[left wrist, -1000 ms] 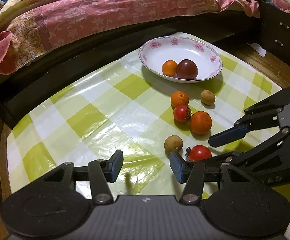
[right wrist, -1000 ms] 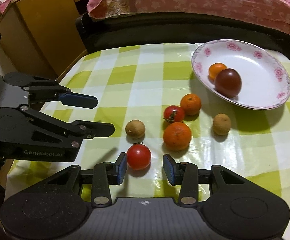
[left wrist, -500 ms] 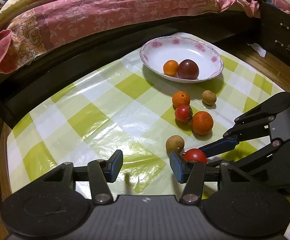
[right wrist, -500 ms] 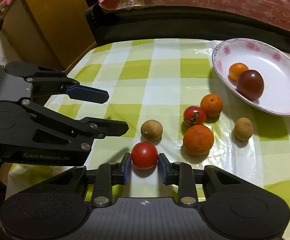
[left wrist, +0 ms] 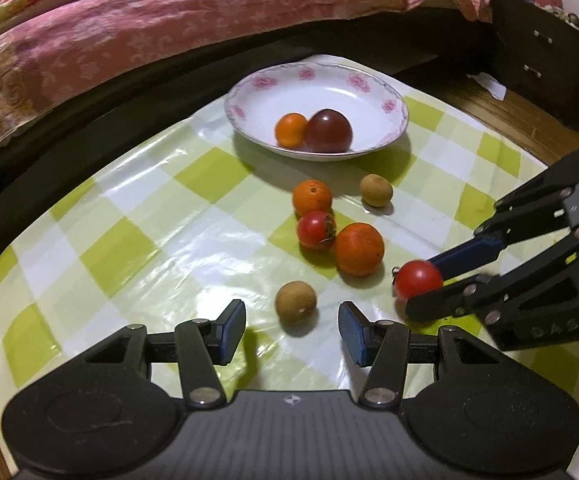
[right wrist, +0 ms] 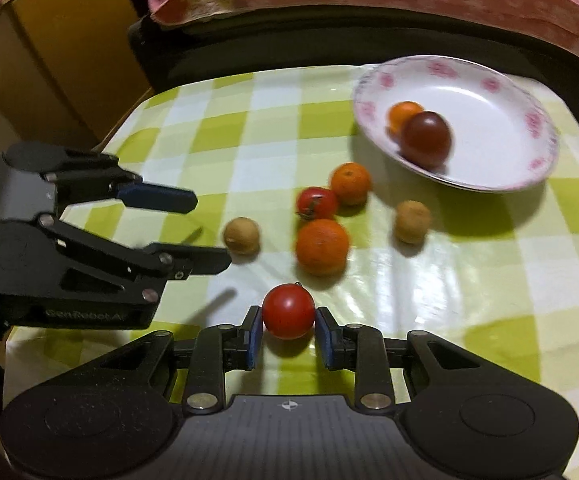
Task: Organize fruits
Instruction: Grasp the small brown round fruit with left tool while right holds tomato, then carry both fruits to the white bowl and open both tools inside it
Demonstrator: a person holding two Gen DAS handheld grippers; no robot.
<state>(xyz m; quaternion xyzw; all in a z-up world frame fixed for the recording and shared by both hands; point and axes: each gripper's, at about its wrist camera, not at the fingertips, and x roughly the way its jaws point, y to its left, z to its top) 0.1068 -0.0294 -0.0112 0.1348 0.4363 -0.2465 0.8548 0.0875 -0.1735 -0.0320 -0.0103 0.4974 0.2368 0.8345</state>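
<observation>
My right gripper (right wrist: 288, 334) is shut on a red tomato (right wrist: 288, 311) and holds it above the checked cloth; it also shows in the left wrist view (left wrist: 417, 279). My left gripper (left wrist: 291, 330) is open, just short of a brown longan (left wrist: 295, 302). A white flowered plate (left wrist: 369, 92) holds a small orange (left wrist: 290, 130) and a dark red tomato (left wrist: 328, 131). On the cloth lie two oranges (left wrist: 312, 197) (left wrist: 358, 248), a stemmed tomato (left wrist: 316, 229) and a second longan (left wrist: 376, 190).
The green-and-white checked table (left wrist: 129, 232) stands against a bed with a pink quilt (left wrist: 169, 20). A yellow wooden cabinet (right wrist: 49, 48) is at the left of the right wrist view. A dark cabinet (left wrist: 537, 48) stands at the far right.
My right gripper closed on the red tomato and lifted it off the cloth. My left gripper moved forward toward the near longan and stayed open.
</observation>
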